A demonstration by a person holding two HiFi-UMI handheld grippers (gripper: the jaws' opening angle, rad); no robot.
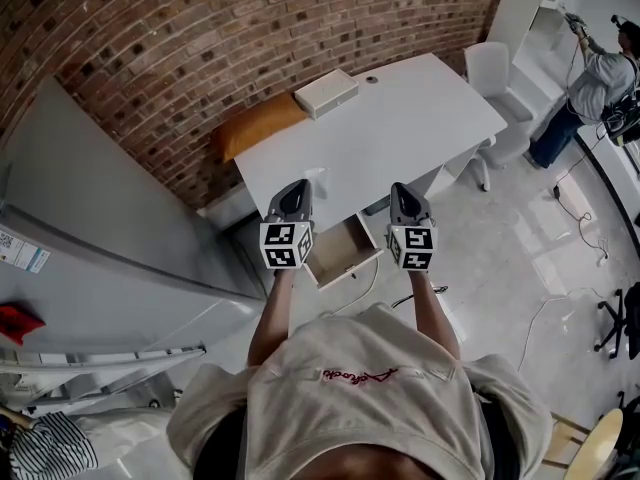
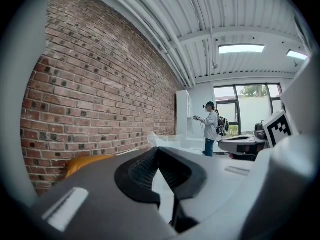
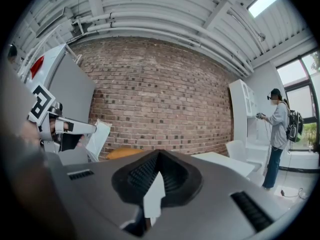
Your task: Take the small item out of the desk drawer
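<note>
The small item is presumably in the open drawer [image 1: 340,253] at the desk's [image 1: 400,118] front edge, though it can't be made out from above. Your left gripper [image 1: 293,193] and right gripper [image 1: 404,196] hover level on either side of the drawer, both clenched on nothing. Tilt one down and spread its jaws before reaching in.

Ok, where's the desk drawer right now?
In the head view, the drawer stands open at the near edge of the white desk, just below centre, between the left gripper and the right gripper.
</note>
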